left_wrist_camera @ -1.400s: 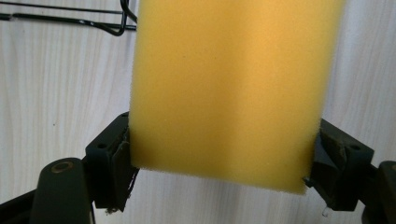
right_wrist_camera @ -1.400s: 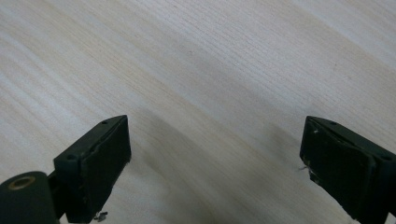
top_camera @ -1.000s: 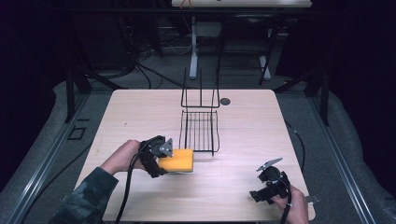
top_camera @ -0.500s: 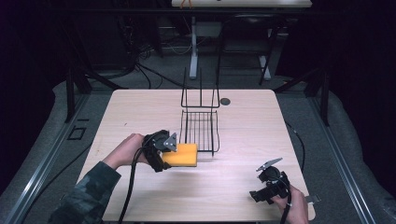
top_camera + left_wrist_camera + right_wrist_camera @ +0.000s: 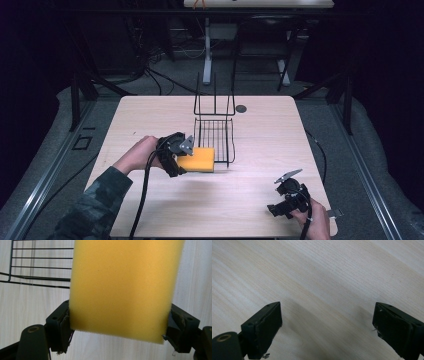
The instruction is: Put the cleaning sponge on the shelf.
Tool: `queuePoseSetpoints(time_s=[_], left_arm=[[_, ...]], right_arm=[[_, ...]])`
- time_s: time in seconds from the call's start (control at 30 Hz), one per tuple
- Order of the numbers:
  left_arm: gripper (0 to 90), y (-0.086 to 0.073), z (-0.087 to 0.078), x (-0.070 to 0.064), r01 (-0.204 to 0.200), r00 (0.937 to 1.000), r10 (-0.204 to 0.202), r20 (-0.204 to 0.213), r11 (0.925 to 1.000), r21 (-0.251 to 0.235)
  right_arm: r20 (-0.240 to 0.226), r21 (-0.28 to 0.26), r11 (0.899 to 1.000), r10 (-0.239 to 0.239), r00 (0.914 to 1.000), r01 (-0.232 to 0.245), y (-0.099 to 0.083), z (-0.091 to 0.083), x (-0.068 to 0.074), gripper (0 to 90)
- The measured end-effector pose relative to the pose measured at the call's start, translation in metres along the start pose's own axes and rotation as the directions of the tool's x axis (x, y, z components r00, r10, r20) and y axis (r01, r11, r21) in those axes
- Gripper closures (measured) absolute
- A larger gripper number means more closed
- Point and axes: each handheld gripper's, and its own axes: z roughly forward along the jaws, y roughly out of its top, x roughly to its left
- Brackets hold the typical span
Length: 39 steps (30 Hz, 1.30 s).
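A yellow sponge (image 5: 198,159) is held at the front edge of the black wire rack (image 5: 215,131), just left of its near corner. My left gripper (image 5: 181,159) is shut on the sponge. In the left gripper view the sponge (image 5: 123,287) spans the gap between both jaws, with the rack's wires (image 5: 40,267) at the upper left. My right gripper (image 5: 282,202) rests low near the table's front right, open. In the right gripper view its jaws stand wide apart over bare wood, my right gripper (image 5: 327,325) holding nothing.
The wooden table (image 5: 150,115) has a small dark round disc (image 5: 241,108) behind the rack. The rack's tall back frame (image 5: 215,95) rises upright. Cables trail from both grippers toward the front edge. Dark floor and table legs lie beyond.
My left gripper has carried the sponge to the right and slightly away, up to the rack's front edge. The right gripper has stayed put.
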Motion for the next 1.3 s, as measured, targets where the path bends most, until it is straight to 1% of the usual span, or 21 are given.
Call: queuePoseSetpoints(time_s=[0.03,0.2,0.23,0.3,0.33,0.4,0.47,0.53,0.67,0.7,0.73,0.77,0.83,0.9,0.93,1.0,1.07,1.2,1.3], left_arm=[[21.4,0.001,0.000,0.001,-0.010,0.9999,0.010,-0.007,0.9999,0.005],[21.4,0.003,0.000,0.008,0.007,1.0000,-0.007,-0.004,1.0000,0.000],[21.4,0.003,0.001,0.010,-0.001,1.0000,0.001,-0.006,1.0000,0.002],[21.4,0.004,0.001,0.012,0.006,1.0000,-0.006,-0.007,1.0000,0.000],[21.4,0.005,0.002,0.013,0.001,1.0000,-0.001,-0.009,1.0000,0.002],[21.4,0.006,0.003,0.015,0.001,1.0000,-0.001,-0.005,1.0000,0.001],[21.4,0.008,0.003,0.017,-0.001,0.9999,0.001,-0.011,1.0000,0.004],[21.4,0.009,0.005,0.019,-0.001,1.0000,0.001,-0.007,1.0000,0.007],[21.4,0.013,0.009,0.026,-0.022,0.9997,0.023,-0.004,0.9996,0.018],[21.4,0.014,0.011,0.027,-0.012,0.9999,0.012,0.000,0.9998,0.014],[21.4,0.015,0.012,0.029,-0.015,0.9999,0.015,0.003,0.9998,0.010],[21.4,0.016,0.013,0.031,-0.008,0.9999,0.008,0.007,0.9999,0.009],[21.4,0.017,0.015,0.035,-0.006,1.0000,0.006,0.008,0.9999,0.010],[21.4,0.017,0.016,0.038,-0.011,0.9999,0.011,-0.003,0.9998,0.017],[21.4,0.018,0.018,0.039,-0.013,0.9999,0.013,0.000,0.9996,0.025],[21.5,0.017,0.021,0.040,-0.006,1.0000,0.006,0.008,0.9997,0.024],[21.4,0.017,0.024,0.043,-0.001,1.0000,0.000,0.009,0.9997,0.024],[21.5,0.017,0.029,0.047,-0.005,0.9999,0.005,0.009,0.9996,0.029],[21.5,0.018,0.031,0.052,0.005,0.9999,-0.005,0.009,0.9995,0.030]], right_arm=[[0.001,0.000,1.000,-0.001,1.0000,0.001,0.000,0.000,0.000,8.3],[-0.005,0.001,1.000,-0.002,1.0000,0.002,0.000,0.000,0.000,8.3],[-0.005,0.001,1.000,-0.002,1.0000,0.002,0.000,0.000,0.000,8.3],[-0.004,0.001,1.000,0.001,1.0000,-0.001,0.000,0.000,0.000,8.3],[-0.003,0.001,1.000,-0.001,1.0000,0.001,0.000,0.000,0.000,8.3],[0.001,0.003,1.000,-0.003,1.0000,0.003,0.000,0.000,0.000,8.3],[-0.003,0.004,1.000,-0.005,1.0000,0.005,0.000,0.000,0.000,8.3],[-0.007,0.003,1.000,-0.004,1.0000,0.004,0.000,0.000,0.000,8.3],[-0.007,0.001,1.000,-0.007,0.9999,0.007,0.000,0.000,0.000,8.3],[-0.007,0.004,1.000,-0.005,1.0000,0.005,0.000,0.000,0.000,8.3],[-0.007,0.004,1.000,-0.005,1.0000,0.005,0.000,0.000,0.000,8.3],[-0.007,0.004,1.000,-0.003,1.0000,0.003,0.000,0.000,0.000,8.3],[-0.008,0.003,1.000,-0.001,1.0000,0.001,0.000,0.000,0.000,8.3],[-0.008,0.003,1.000,-0.008,0.9999,0.008,0.000,0.001,0.000,8.3],[-0.008,0.004,1.000,-0.009,0.9999,0.009,0.000,0.001,0.000,8.3],[-0.008,0.003,1.000,-0.005,1.0000,0.005,0.000,0.001,0.000,8.3],[-0.007,0.005,1.000,-0.002,1.0000,0.002,0.000,0.000,0.000,8.3],[-0.009,0.003,1.000,-0.007,0.9999,0.007,0.000,0.001,0.000,8.3],[-0.009,0.004,1.000,-0.009,0.9999,0.009,0.000,0.001,0.000,8.3]])
